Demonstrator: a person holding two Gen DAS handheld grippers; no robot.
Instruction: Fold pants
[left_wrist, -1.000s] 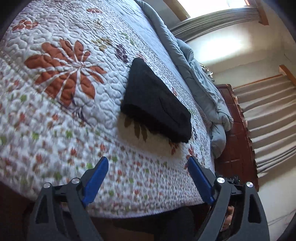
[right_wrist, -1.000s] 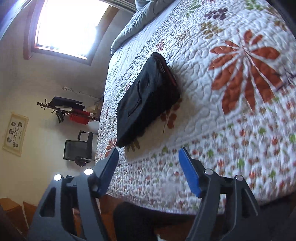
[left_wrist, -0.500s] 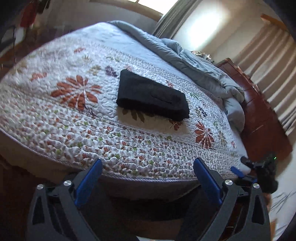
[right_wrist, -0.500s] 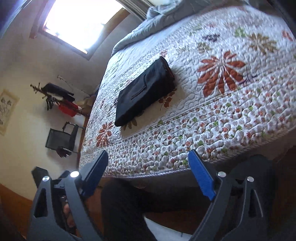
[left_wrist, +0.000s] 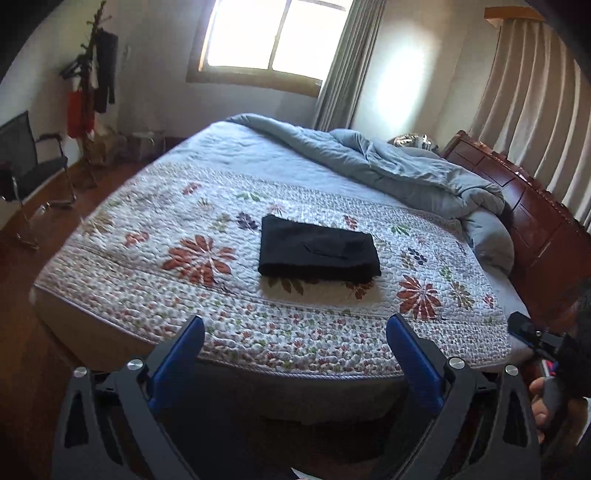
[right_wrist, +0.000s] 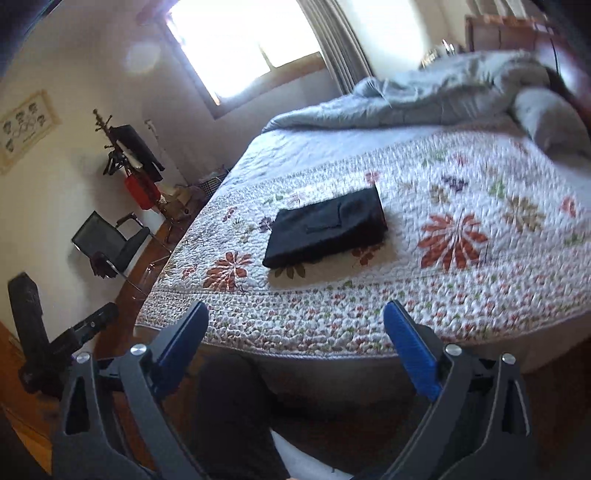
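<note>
The left gripper (left_wrist: 295, 345) and right gripper (right_wrist: 295, 332), both spread apart and empty, hang off the near edge of the bed (left_wrist: 110, 343), well short of the folded black pants (left_wrist: 318, 250) lying crosswise ahead, neither clearly nearer.

Floral quilt (left_wrist: 155, 280), rumpled blue duvet (left_wrist: 406, 173), black chair (right_wrist: 110, 240)

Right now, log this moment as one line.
pants: folded, on quilt | left tool: open, empty | right tool: open, empty
</note>
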